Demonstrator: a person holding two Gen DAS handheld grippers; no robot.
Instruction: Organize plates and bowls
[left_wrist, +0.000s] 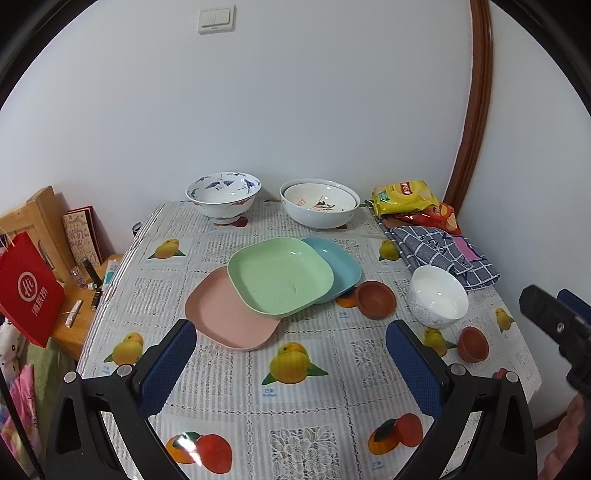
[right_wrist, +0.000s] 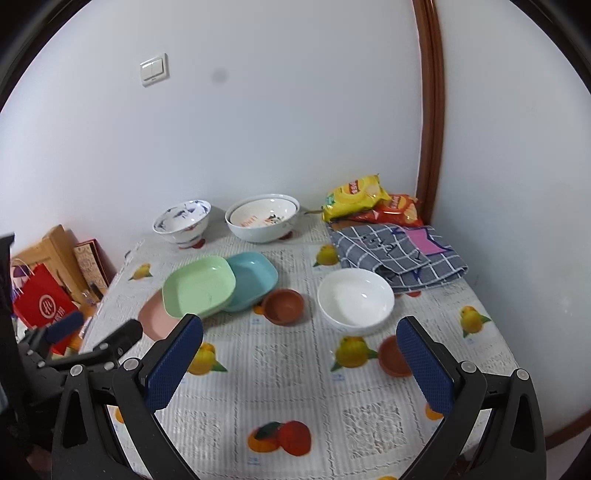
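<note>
A green square plate (left_wrist: 280, 277) rests on a pink plate (left_wrist: 225, 317) and a blue plate (left_wrist: 340, 266) mid-table. A white bowl (left_wrist: 437, 295) and two small brown bowls (left_wrist: 376, 299) (left_wrist: 473, 343) sit to the right. At the back stand a blue-patterned bowl (left_wrist: 223, 195) and a white bowl with a smaller bowl nested inside (left_wrist: 319, 206). My left gripper (left_wrist: 291, 354) is open, above the table in front of the plates. My right gripper (right_wrist: 299, 354) is open, in front of the white bowl (right_wrist: 356, 299) and brown bowls (right_wrist: 283, 305) (right_wrist: 393, 356).
Chip bags (left_wrist: 406, 195) and a checked cloth (left_wrist: 443, 247) lie at the back right. A red bag (left_wrist: 27, 291) and wooden shelf (left_wrist: 88, 295) stand off the table's left edge. The wall runs close behind the table with its fruit-print cloth (left_wrist: 306, 406).
</note>
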